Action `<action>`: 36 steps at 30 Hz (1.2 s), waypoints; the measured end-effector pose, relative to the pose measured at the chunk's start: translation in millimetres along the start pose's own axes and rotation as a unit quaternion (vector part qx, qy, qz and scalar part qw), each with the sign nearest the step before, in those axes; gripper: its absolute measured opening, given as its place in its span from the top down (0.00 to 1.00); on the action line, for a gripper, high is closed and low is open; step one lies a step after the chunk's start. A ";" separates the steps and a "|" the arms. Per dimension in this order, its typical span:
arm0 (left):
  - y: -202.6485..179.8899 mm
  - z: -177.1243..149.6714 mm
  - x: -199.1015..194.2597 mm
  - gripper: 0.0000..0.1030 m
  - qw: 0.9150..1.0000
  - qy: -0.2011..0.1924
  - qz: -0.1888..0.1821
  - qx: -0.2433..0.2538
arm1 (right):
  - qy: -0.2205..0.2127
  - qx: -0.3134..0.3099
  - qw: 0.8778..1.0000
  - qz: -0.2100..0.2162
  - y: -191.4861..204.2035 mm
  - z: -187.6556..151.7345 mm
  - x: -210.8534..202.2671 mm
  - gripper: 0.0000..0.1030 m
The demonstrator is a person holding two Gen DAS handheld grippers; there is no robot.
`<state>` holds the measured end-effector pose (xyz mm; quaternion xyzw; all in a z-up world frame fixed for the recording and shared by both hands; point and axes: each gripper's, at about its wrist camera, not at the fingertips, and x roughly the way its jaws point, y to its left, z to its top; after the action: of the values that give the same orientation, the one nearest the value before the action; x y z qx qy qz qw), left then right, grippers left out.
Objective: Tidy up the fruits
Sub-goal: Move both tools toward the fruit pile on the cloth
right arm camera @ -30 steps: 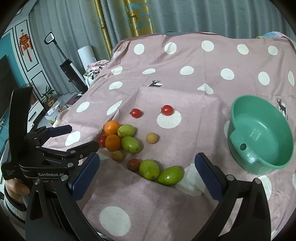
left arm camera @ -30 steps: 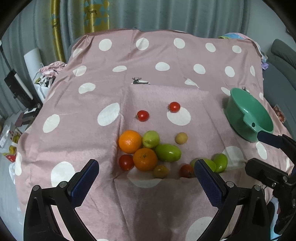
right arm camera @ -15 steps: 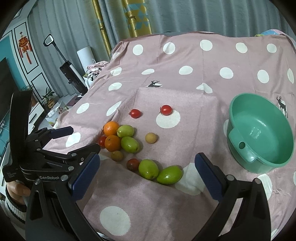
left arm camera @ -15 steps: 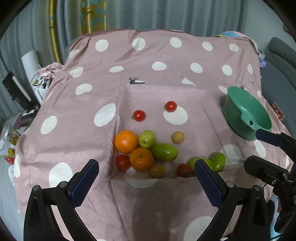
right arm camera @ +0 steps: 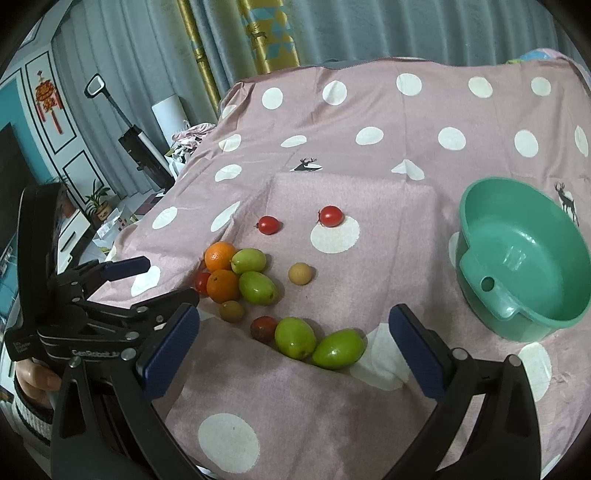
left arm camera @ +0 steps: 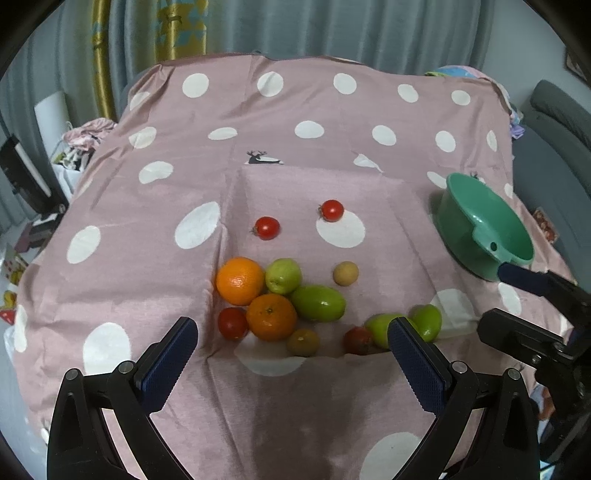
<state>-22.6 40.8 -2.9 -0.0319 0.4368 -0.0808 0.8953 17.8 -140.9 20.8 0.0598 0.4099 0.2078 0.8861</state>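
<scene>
Fruit lies in a loose cluster on a pink polka-dot cloth [left arm camera: 295, 147]: two oranges [left arm camera: 240, 280], green fruits [left arm camera: 318, 302], red tomatoes [left arm camera: 267, 228] and a small tan fruit [left arm camera: 345, 273]. An empty green bowl [right arm camera: 524, 254] stands on the right of the cloth. My left gripper [left arm camera: 291, 358] hovers open just before the cluster, nothing between its fingers. My right gripper [right arm camera: 295, 343] is open too, over the near pair of green fruits [right arm camera: 317, 341]. Each gripper shows in the other's view, the left gripper [right arm camera: 122, 280] at left, the right gripper [left arm camera: 535, 306] at right.
Grey and gold curtains [right arm camera: 258, 33] hang behind the table. A hand [right arm camera: 33, 376] holds the left gripper's handle. Household clutter and a floor cleaner [right arm camera: 140, 147] stand off the table's left edge. A grey sofa [left arm camera: 554, 122] sits to the right.
Both grippers stay open. The fruit cluster has slid a little left and up in the left wrist view, so that gripper has drawn back slightly. The fruit itself has not moved.
</scene>
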 end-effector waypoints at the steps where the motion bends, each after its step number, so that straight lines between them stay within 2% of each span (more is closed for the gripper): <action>1: 1.8 0.1 0.4 0.01 1.000 0.001 -0.005 -0.001 | 0.003 0.002 1.000 0.003 -1.1 -0.3 2.0 0.00; 6: 15.9 -0.3 -1.6 0.01 1.000 -0.005 -0.012 -0.002 | 0.021 -0.009 1.000 0.016 -1.1 -6.0 13.6 0.00; 11: 27.1 -5.1 -0.8 0.01 1.000 -0.005 -0.017 0.000 | 0.041 0.004 0.998 0.048 -4.5 -10.3 25.4 0.00; 15: 32.2 -11.7 4.5 0.01 1.000 0.006 -0.025 -0.006 | 0.060 -0.014 0.998 0.027 -2.4 -13.9 35.0 0.00; 22: 17.6 -13.1 12.5 0.01 0.999 0.017 -0.043 0.021 | 0.082 0.011 0.996 0.026 -14.0 -19.2 48.5 0.01; 25: 6.5 -8.8 17.3 0.01 0.997 0.020 -0.057 0.041 | 0.087 0.019 0.996 0.031 -16.3 -22.5 53.0 0.05; 27: -1.0 -5.3 21.9 0.01 0.996 0.025 -0.068 0.054 | 0.086 0.017 0.996 0.030 -14.8 -23.3 53.6 0.05; 29: -5.5 -2.1 27.0 0.02 0.995 0.029 -0.070 0.058 | 0.085 0.019 0.996 0.028 -17.0 -23.5 52.9 0.11; 31: -9.0 2.1 32.6 0.02 0.994 0.040 -0.082 0.060 | 0.080 0.031 0.996 0.024 -22.8 -23.3 50.4 0.11; 36: -22.7 6.5 32.0 0.02 0.992 0.033 -0.091 0.087 | 0.064 0.034 0.997 0.030 -30.7 -22.8 36.8 0.12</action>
<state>-0.7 12.9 -20.9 0.0090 0.4526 -0.2005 0.8688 31.7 -155.0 -28.5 0.0891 0.4710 0.2239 0.8486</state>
